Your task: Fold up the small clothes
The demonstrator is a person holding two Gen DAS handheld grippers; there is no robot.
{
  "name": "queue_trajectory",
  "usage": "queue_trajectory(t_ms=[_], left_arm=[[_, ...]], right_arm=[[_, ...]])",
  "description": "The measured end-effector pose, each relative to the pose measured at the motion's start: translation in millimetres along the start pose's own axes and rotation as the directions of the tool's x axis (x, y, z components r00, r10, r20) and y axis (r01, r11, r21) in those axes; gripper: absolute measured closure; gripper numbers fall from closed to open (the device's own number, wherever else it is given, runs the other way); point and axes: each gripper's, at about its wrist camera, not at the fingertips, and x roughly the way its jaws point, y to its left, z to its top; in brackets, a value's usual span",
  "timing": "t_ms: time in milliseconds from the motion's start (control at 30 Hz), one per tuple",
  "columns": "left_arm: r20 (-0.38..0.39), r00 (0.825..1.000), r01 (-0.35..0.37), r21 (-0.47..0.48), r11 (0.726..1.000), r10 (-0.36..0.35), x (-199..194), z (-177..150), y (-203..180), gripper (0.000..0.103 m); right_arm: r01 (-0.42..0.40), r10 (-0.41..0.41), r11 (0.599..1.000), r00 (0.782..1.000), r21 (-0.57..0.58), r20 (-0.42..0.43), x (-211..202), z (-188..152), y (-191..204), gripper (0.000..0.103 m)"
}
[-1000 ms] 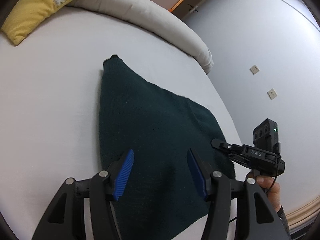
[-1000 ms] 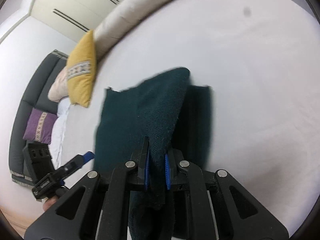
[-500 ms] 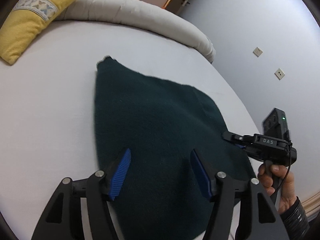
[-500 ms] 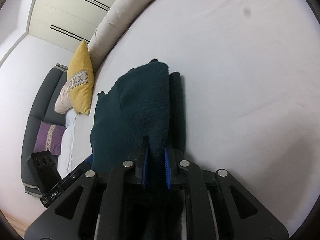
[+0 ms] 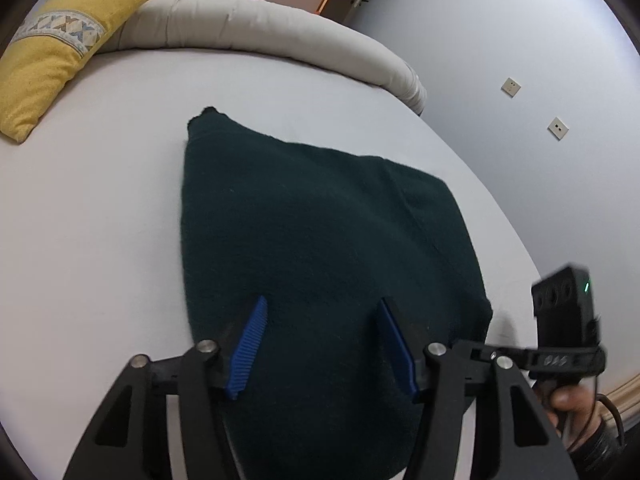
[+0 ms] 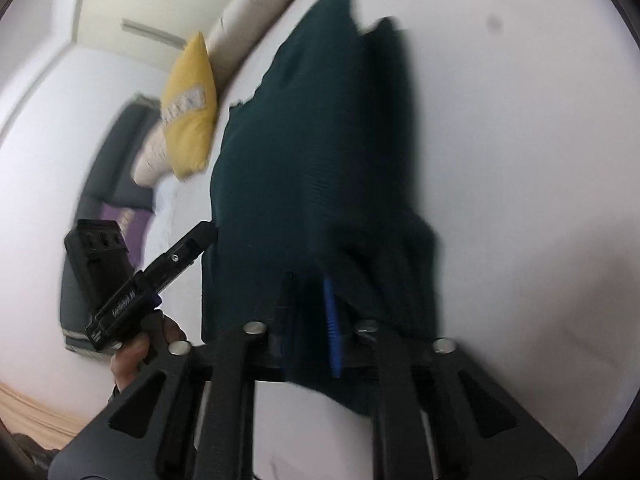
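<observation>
A dark green knitted garment [image 5: 320, 248] lies folded on the white bed [image 5: 88, 216]. My left gripper [image 5: 324, 344] is open and empty, its blue pads [image 5: 248, 344] hovering over the garment's near part. My right gripper [image 6: 308, 320] has its jaws slightly parted at the garment's near edge [image 6: 320, 152]; the cloth lies between and past the blue pads [image 6: 332, 328], and the view is blurred. The right gripper also shows at the garment's right edge in the left wrist view [image 5: 560, 344].
A yellow pillow [image 5: 60, 48] and a long white bolster [image 5: 260, 36] lie at the bed's far side. A wall with sockets [image 5: 556, 128] runs along the right. A dark sofa with a purple cushion [image 6: 120, 216] stands beyond the bed.
My right gripper has lowered the garment's edge onto the bed, moved toward the near side and parted its jaws slightly. My left gripper stays open over the garment.
</observation>
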Motion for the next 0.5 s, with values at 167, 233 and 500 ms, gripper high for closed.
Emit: queue_trajectory(t_ms=[167, 233, 500], left_arm=[[0.036, 0.999, -0.018, 0.016, 1.0, 0.017, -7.2, 25.9, -3.2, 0.047], [0.04, 0.998, -0.043, 0.043, 0.998, 0.041, 0.2, 36.7, -4.7, 0.047], [-0.067, 0.988, -0.134, 0.094, 0.987, 0.141, 67.0, 62.2, -12.5, 0.039]], right_arm=[[-0.01, 0.01, 1.0, 1.0, 0.024, 0.002, -16.0, -8.9, -12.7, 0.103], [0.043, -0.043, 0.999, 0.999, -0.017, -0.004, -24.3, -0.4, 7.4, 0.094], [-0.044, 0.045, 0.995, 0.999, -0.091, 0.006, -14.5, 69.0, 50.8, 0.094]])
